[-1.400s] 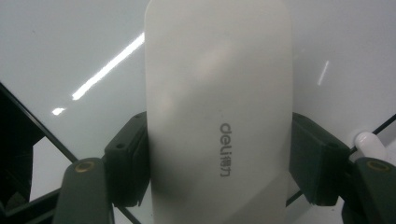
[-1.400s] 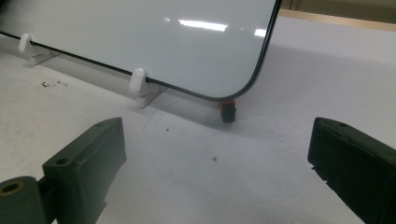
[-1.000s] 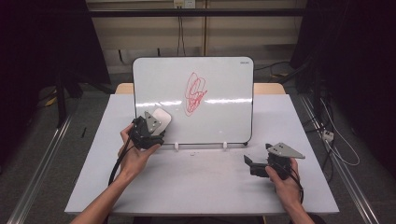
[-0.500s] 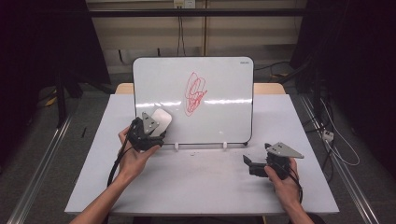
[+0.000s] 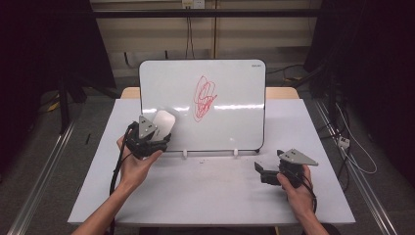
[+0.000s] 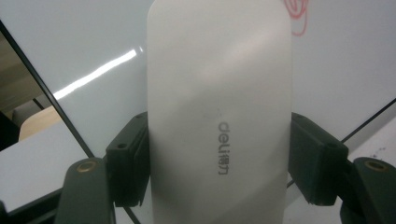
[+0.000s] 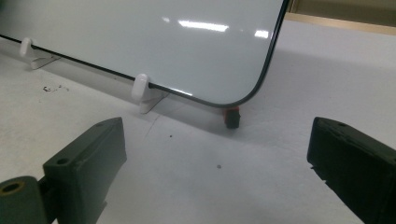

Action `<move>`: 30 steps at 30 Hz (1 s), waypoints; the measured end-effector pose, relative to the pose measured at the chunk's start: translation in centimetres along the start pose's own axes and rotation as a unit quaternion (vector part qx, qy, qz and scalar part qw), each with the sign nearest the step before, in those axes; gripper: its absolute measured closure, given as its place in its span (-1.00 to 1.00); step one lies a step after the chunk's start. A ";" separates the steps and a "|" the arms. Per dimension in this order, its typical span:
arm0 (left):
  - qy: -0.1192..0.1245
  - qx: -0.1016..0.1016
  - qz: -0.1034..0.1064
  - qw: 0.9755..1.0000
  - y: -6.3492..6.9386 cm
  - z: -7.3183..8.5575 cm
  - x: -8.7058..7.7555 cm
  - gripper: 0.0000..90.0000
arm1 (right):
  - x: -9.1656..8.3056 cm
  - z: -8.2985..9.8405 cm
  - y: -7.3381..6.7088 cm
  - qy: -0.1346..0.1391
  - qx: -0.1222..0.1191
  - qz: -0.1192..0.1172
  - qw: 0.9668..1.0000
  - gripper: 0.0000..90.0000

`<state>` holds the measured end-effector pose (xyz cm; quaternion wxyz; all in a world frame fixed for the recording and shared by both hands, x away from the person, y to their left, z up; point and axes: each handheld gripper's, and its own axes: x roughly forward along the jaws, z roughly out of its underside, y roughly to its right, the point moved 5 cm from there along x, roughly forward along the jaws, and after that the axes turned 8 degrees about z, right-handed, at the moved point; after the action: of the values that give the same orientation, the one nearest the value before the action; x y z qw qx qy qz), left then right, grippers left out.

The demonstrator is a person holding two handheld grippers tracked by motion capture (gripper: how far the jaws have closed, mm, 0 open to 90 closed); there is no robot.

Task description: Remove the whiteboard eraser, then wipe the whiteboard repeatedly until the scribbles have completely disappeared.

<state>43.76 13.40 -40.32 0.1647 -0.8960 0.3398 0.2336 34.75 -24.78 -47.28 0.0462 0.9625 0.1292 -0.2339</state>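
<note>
Here I hold one eraser (image 6: pixel 218 116) clamped in my left gripper (image 5: pixel 147 139) against the lower left corner of one whiteboard (image 5: pixel 230 122) bearing one red scribble (image 5: pixel 204 97). My right gripper (image 5: pixel 274 171), jaws apart and empty, rests near the table's (image 5: pixel 205 196) right edge.

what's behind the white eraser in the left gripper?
Behind the white oblong plastic eraser, clamped in the left gripper, is the white glossy whiteboard with a red scribble. The board surface directly behind it is covered.
</note>
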 end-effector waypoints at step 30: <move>0.077 -0.002 0.002 0.997 -0.8 -7.1 -1.1 -0.31 | 0.1 -0.1 0.4 0.000 0.014 0.004 1.000 -0.90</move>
<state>45.74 11.39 -33.68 0.1356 -0.9110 0.3529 0.1649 34.96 -25.15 -47.22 0.0334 0.9635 0.1221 -0.2358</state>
